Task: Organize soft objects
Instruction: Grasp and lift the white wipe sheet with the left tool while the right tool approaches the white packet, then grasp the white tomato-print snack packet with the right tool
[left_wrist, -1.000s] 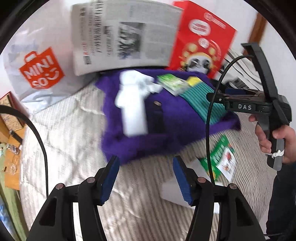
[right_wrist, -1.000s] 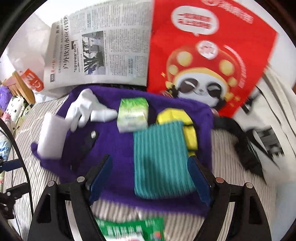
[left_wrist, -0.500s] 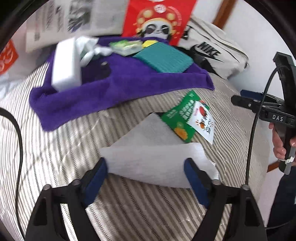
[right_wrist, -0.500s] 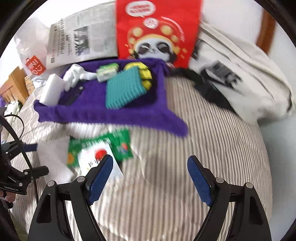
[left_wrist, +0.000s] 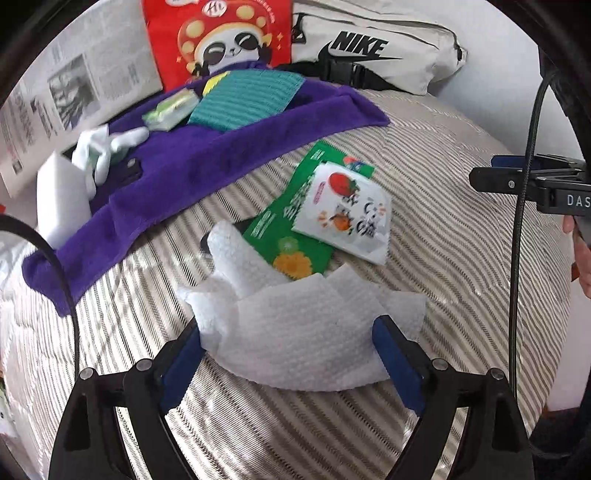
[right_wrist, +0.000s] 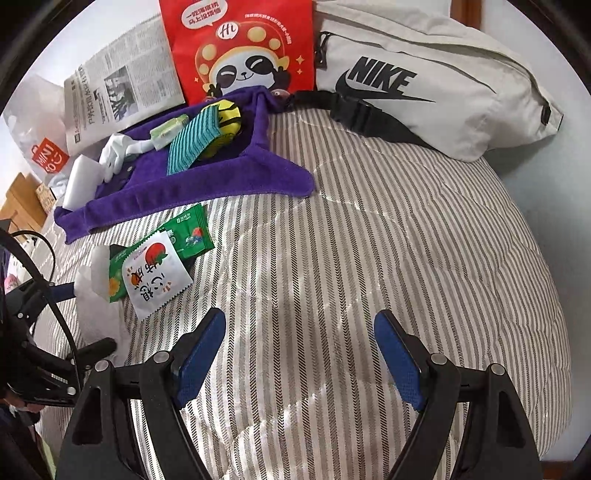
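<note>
A crumpled white paper towel (left_wrist: 295, 343) lies on the striped bedding (right_wrist: 388, 240). My left gripper (left_wrist: 288, 328) straddles it; its jaws are opening, and the towel's edges reach both blue pads without being pinched. Just beyond it lie a green packet (left_wrist: 288, 236) and a white printed packet (left_wrist: 343, 214). A purple towel (left_wrist: 207, 155) farther back carries a teal cloth (left_wrist: 243, 99), a tissue pack (left_wrist: 170, 110), a white glove (left_wrist: 103, 147) and a white sponge block (left_wrist: 61, 199). My right gripper (right_wrist: 301, 317) hangs open over bare bedding, with nothing between its fingers.
A cream Nike bag (right_wrist: 443, 92), a red panda bag (right_wrist: 240, 48), a newspaper (right_wrist: 118, 88) and a Miniso bag (right_wrist: 48, 158) line the back of the bed. The bedding falls away at the right edge. A hand holds the right gripper's handle.
Both grippers swung away from the purple towel toward the near side of the bed. The left one's jaws widened and came down around the white paper towel.
</note>
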